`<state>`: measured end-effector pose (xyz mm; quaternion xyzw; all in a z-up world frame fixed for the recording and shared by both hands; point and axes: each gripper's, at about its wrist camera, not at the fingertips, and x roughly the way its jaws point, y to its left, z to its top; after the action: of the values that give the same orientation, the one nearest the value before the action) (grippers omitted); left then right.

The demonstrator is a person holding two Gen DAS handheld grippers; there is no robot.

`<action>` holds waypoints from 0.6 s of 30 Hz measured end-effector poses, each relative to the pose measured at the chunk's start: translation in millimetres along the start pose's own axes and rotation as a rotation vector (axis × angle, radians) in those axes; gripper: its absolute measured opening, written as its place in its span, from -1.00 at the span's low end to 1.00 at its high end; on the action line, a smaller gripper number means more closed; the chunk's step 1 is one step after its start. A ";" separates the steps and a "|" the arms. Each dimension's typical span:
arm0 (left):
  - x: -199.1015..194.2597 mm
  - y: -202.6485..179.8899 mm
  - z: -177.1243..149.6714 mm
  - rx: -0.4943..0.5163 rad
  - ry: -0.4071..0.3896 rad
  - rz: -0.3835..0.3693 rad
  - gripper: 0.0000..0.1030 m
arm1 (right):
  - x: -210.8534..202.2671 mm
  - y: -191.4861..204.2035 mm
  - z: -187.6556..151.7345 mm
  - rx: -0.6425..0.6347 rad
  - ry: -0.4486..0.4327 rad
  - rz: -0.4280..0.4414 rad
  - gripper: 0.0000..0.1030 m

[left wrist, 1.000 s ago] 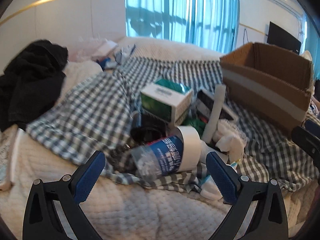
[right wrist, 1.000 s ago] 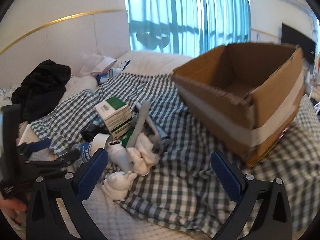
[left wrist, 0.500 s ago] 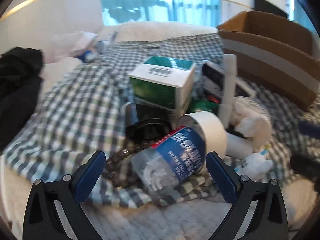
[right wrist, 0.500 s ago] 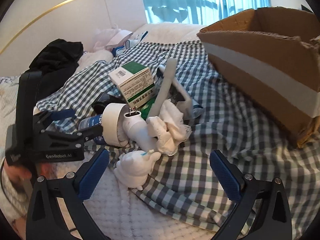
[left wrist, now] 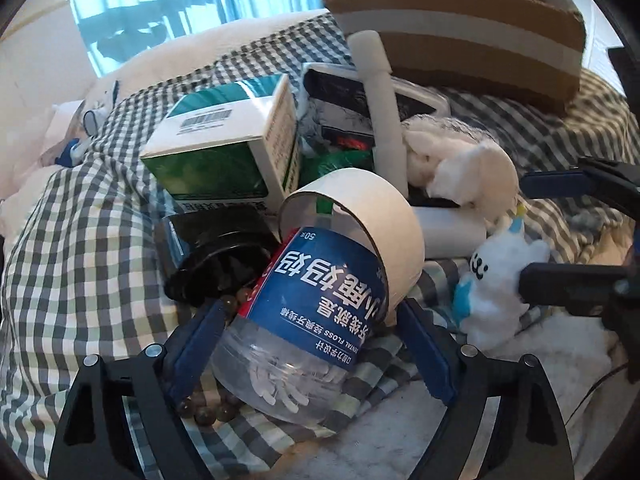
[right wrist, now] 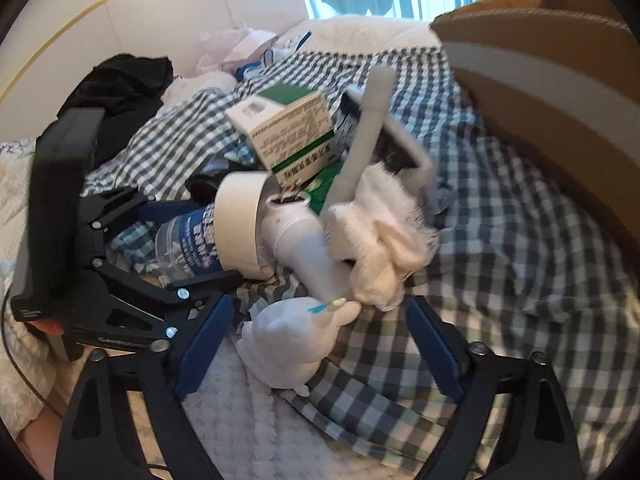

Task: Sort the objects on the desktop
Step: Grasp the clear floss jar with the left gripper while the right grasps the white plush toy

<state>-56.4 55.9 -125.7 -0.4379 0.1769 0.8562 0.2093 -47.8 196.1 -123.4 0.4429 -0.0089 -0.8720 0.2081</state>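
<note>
Clear cylindrical floss jar [left wrist: 304, 320], fluffy plush [left wrist: 496, 284]

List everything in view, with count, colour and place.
floss jar: 1, clear-blue, pile's front
tape roll: 1, white, at jar's far end
carton: 1, green-white, behind roll
beads: several, brown, beside jar
tube: 1, white, leaning on pile
plush: 1, white, right of tube
figurine: 1, white-blue, beside plush
cardboard box: 1, brown, behind pile
checked cloth: 1, grey-white, under pile
left gripper: 1, black-blue, open, jaws just closing around jar
right gripper: 1, black-blue, open, jaws just closing around figurine
</note>
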 end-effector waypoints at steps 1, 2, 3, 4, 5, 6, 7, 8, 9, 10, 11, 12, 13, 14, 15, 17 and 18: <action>-0.7 -0.4 -0.1 0.000 -0.002 -0.006 0.64 | 3.7 0.6 -0.8 -0.002 0.012 0.003 0.58; -1.4 -1.0 -0.4 -0.002 -0.003 -0.015 0.57 | 5.5 1.1 -1.7 -0.005 0.016 0.002 0.53; -2.1 -1.7 -0.8 0.000 -0.001 -0.021 0.51 | 7.9 1.7 -2.5 -0.011 0.022 -0.001 0.49; -2.9 -2.7 -0.6 0.002 0.003 -0.020 0.49 | 9.6 2.0 -2.8 -0.014 0.027 -0.001 0.45; -3.8 -4.6 -0.5 0.003 0.013 -0.016 0.45 | 11.3 1.9 -2.0 -0.015 0.033 0.003 0.37; -5.1 -3.6 -0.9 0.004 0.017 -0.013 0.42 | 12.7 1.8 -1.7 -0.015 0.038 0.011 0.20; -6.4 -3.6 -2.2 0.005 0.021 -0.009 0.40 | 13.4 2.4 -1.4 -0.017 0.043 0.014 0.10; -7.2 -4.1 -3.4 0.004 0.030 -0.005 0.35 | 13.2 3.4 -1.4 -0.022 0.046 0.014 0.11; -9.3 -2.6 -4.8 0.000 0.035 -0.003 0.30 | 11.7 4.9 -1.5 -0.030 0.042 0.014 0.11; -12.6 -0.7 -9.2 -0.012 0.039 -0.009 0.30 | 10.0 6.7 -1.7 -0.039 0.040 0.012 0.11; -13.5 1.9 -10.5 -0.034 0.043 -0.018 0.29 | 7.9 8.5 -1.9 -0.048 0.036 0.009 0.11; -14.4 3.1 -11.7 -0.050 0.047 -0.021 0.29 | 5.5 10.3 -1.7 -0.057 0.034 0.003 0.11; -16.4 2.2 -13.3 -0.056 0.045 -0.019 0.29 | 2.1 11.7 -1.7 -0.061 0.027 -0.004 0.11; -18.3 1.7 -13.7 -0.065 0.045 -0.014 0.29 | -0.3 12.6 -1.5 -0.063 0.022 -0.006 0.11; -20.8 0.8 -14.3 -0.077 0.044 -0.006 0.28 | -4.0 13.3 -1.3 -0.063 0.018 -0.009 0.11; -26.6 0.1 -15.6 -0.106 0.038 0.007 0.27 | -12.2 13.6 -1.9 -0.062 0.007 -0.012 0.10; -28.7 -0.6 -16.2 -0.118 0.039 0.011 0.27 | -13.4 14.5 -0.4 -0.061 0.002 -0.015 0.10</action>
<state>-29.9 42.8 -111.1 -0.4650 0.1325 0.8577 0.1748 -35.4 187.8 -110.4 0.4372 0.0215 -0.8730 0.2150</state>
